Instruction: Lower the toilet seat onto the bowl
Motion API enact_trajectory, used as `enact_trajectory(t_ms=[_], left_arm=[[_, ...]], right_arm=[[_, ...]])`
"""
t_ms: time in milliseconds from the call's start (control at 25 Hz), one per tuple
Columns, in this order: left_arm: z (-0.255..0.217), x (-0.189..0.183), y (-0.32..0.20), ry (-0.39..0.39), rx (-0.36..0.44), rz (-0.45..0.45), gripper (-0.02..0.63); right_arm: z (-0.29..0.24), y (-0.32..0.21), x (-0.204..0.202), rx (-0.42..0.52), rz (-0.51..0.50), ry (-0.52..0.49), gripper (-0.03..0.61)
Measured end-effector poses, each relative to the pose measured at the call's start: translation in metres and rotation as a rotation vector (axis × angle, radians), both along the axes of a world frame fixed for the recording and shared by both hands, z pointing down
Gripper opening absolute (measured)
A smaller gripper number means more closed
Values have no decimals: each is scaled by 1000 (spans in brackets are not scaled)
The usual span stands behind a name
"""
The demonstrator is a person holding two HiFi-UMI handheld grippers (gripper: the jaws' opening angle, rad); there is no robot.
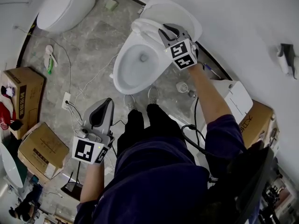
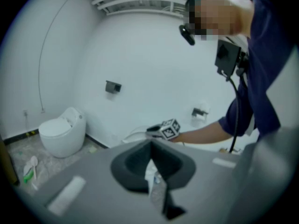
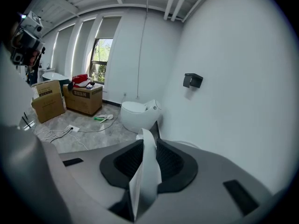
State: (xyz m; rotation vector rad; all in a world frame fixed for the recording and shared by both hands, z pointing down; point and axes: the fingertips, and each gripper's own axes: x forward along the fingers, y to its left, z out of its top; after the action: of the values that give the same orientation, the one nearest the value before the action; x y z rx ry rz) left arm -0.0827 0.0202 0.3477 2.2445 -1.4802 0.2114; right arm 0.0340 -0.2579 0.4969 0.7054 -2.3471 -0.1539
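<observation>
A white toilet bowl stands against the wall below me, its lid leaning back. The white toilet seat is lifted off the bowl's rear rim. My right gripper is shut on the seat's edge at the right rear; in the right gripper view the seat runs as a white band between the dark pads of that gripper. My left gripper hangs low at my left side, away from the toilet, jaws together and empty. The left gripper view looks over its jaws toward the toilet.
A second white toilet stands at the far left by the wall. Cardboard boxes line the left side. Cables and a socket strip lie on the grey floor. A white box sits right of the bowl. My shoes stand before the bowl.
</observation>
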Motion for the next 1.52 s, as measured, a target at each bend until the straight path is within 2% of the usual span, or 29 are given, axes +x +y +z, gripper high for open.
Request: enact_trajectory(t_ms=[160,880,1080,1360,1520], left_arm=[[2,-10,13,10,0,-2,0],[5,-38,53,28,9,-19,2],[1,-42,59,26,20,-28,2],[-3,-49,73,22,22,-34,2],[-4,-55,80,17,19,-41,0]], right_arm=[[1,23,-11,39,-12,32,77],[23,102,-47,101,-55,122,84],[34,125,-54,94,-87,153,88],[58,155,-67,151,-134,240,89],[72,168,-72,142,-135,265,89]])
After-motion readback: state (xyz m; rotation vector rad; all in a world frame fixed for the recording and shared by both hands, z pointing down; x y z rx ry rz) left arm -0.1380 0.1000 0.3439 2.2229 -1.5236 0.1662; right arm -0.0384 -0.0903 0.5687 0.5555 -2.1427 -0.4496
